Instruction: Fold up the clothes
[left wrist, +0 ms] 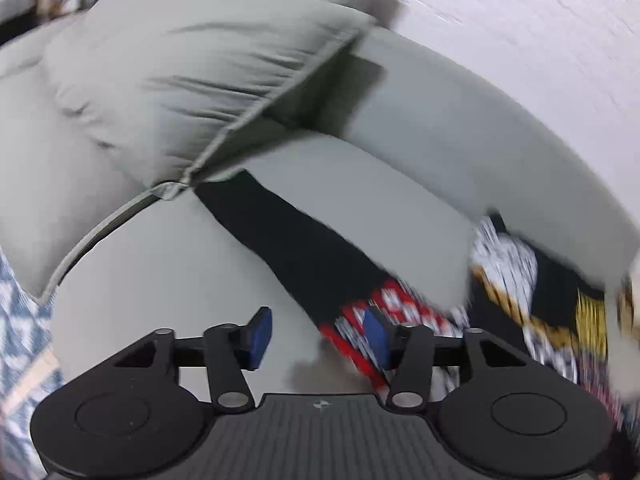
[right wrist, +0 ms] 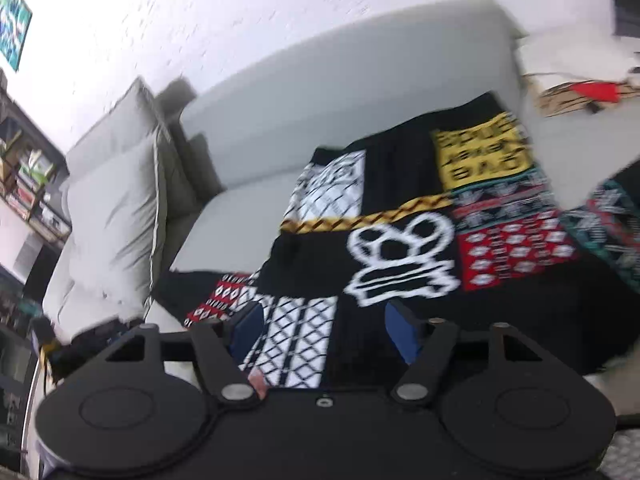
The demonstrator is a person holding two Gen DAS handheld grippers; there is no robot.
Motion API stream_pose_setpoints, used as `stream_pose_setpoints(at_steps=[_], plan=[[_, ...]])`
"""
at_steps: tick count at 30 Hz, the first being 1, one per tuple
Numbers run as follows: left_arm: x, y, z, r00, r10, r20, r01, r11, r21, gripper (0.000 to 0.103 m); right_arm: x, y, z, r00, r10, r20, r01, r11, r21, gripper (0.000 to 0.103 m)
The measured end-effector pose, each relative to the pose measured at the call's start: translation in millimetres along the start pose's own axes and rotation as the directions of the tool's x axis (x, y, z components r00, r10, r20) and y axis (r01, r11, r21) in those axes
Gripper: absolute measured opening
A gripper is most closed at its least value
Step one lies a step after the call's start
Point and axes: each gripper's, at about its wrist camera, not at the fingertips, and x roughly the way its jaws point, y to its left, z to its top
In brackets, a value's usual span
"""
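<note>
Both tongs stand apart, gripping nothing. Beyond the right tongs [right wrist: 324, 334] the black patchwork-print garment [right wrist: 400, 248] lies spread on the pale grey sofa [right wrist: 320, 92]; its sleeve edge passes under the left tongs [left wrist: 318, 338], bare seat beside them.

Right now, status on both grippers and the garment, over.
Left gripper open, empty. Right gripper open, nothing pinched. Patterned black garment spread on grey sofa, unfolded. Cushion beside it, not blocking.

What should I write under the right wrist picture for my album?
Open right gripper above a black patchwork-print garment spread on a pale grey fabric sofa.
</note>
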Motion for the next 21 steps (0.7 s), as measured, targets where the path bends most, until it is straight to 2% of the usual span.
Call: stream_pose_setpoints(at_steps=[2,5,7,9,10,13,15,18,20,21], plan=[[-8,-25,-21,1.0,-0.023,-0.021,0.024,0.997,0.07,0.063,-17,-17,-1,1.0,-0.007,0.017,0.007,1.0,0.021,0.073],[3,-66,-54,0.995,-0.04,-0.086,0.053,0.985,0.163,0.061,-24,-51,-10,0.999,-0.044,0.006,0.044,0.997,0.062,0.075],[15,-94,-74,0.992,-0.042,-0.121,0.067,0.974,0.215,0.053,-15,-76,-20,0.996,-0.093,-0.012,0.093,0.992,0.086,0.062],[25,-123,-93,0.989,-0.045,-0.142,0.081,0.963,0.258,0.04,-2,-100,-29,0.986,-0.16,-0.037,0.163,0.982,0.092,0.028],[28,-137,-100,0.988,-0.058,-0.146,0.097,0.957,0.273,0.038,5,-111,-34,0.979,-0.199,-0.053,0.203,0.975,0.088,0.022],[34,-178,-116,0.982,-0.099,-0.159,0.147,0.935,0.324,0.038,28,-132,-45,0.964,-0.251,-0.089,0.257,0.964,0.071,0.02],[40,-203,-125,0.984,-0.085,-0.153,0.139,0.913,0.383,0.039,40,-140,-47,0.96,-0.263,-0.092,0.27,0.961,0.067,0.02],[54,-229,-139,0.985,-0.05,-0.166,0.124,0.875,0.468,0.039,56,-146,-46,0.954,-0.299,-0.039,0.3,0.952,0.052,0.02],[71,-233,-146,0.969,-0.037,-0.244,0.153,0.867,0.474,0.037,70,-151,-51,0.935,-0.353,-0.017,0.354,0.935,0.018,0.02],[75,-232,-147,0.963,-0.039,-0.266,0.163,0.871,0.463,0.037,80,-156,-57,0.926,-0.37,-0.071,0.372,0.928,0.014,0.02]])
